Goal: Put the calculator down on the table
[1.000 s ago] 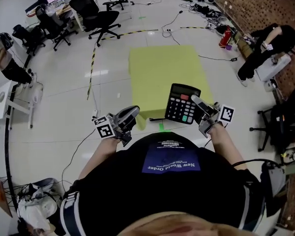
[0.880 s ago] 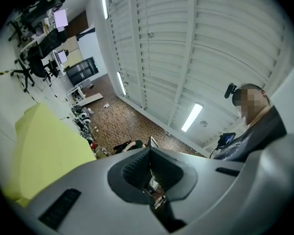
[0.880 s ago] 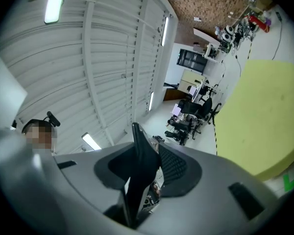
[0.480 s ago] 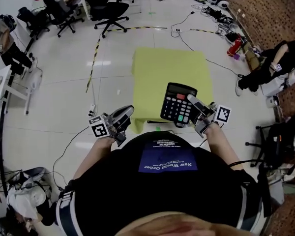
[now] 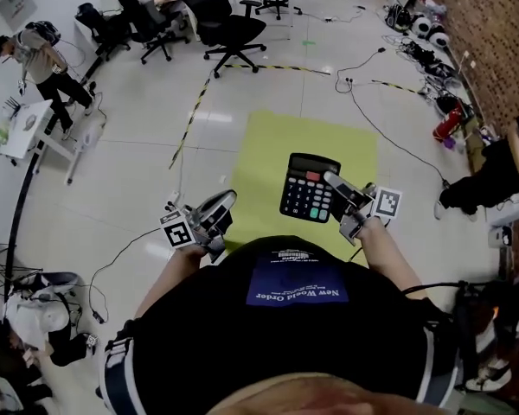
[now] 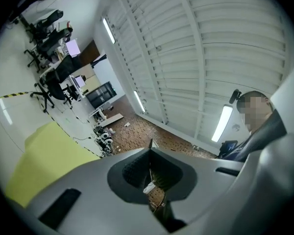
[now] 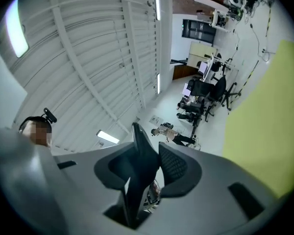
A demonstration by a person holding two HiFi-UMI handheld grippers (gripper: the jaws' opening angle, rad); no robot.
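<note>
The calculator (image 5: 309, 188) is matt black plastic. Smooth yellow-green cloth covers the table (image 5: 272, 145). The pale floor (image 5: 130, 137) is glossy. At two o'clock stands a rough brick wall (image 5: 493, 15).

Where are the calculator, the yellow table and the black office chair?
calculator (image 5: 309, 190): head view, on its keypad.
yellow table (image 5: 272, 145): head view, bare top left of the calculator.
black office chair (image 5: 233, 31): head view, on its seat.

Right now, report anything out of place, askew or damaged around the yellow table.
Nothing looks spilled or damaged. The calculator is not resting on the yellow table: the right tongs clamp it by one edge and hold it up, tilted. Loose cables and a striped tape strip sprawl across the floor beyond.
</note>
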